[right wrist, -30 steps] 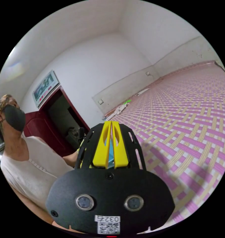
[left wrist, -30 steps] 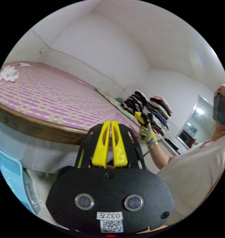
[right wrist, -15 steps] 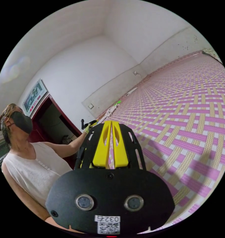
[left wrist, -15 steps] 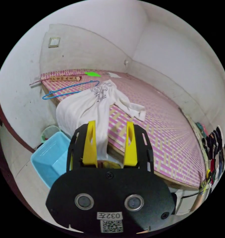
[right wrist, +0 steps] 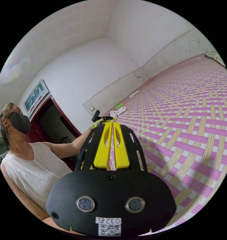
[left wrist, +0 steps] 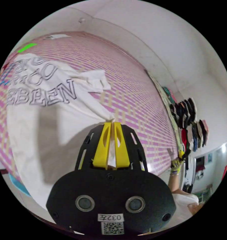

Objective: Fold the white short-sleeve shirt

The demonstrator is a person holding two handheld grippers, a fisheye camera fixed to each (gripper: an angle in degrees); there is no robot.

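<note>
Change since half a second ago: left tongs, then spread apart short of the white short-sleeve shirt, now pinch a gathered fold of it, presumably to drag it onto the woven mat. Shirt: left half of left gripper view, crumpled. Right tongs: jaws together, seemingly empty, idle over mat.

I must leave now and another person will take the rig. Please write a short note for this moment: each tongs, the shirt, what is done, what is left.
Left tongs: shut on a bunched edge of the white short-sleeve shirt.
Right tongs: shut, holding nothing, above the pink woven mat, far from the shirt.
Shirt: spread crumpled, print side up, on the mat near the bed's end, part hanging over the edge.
Done: one grip taken.
Left: flatten it, then make every fold.
</note>
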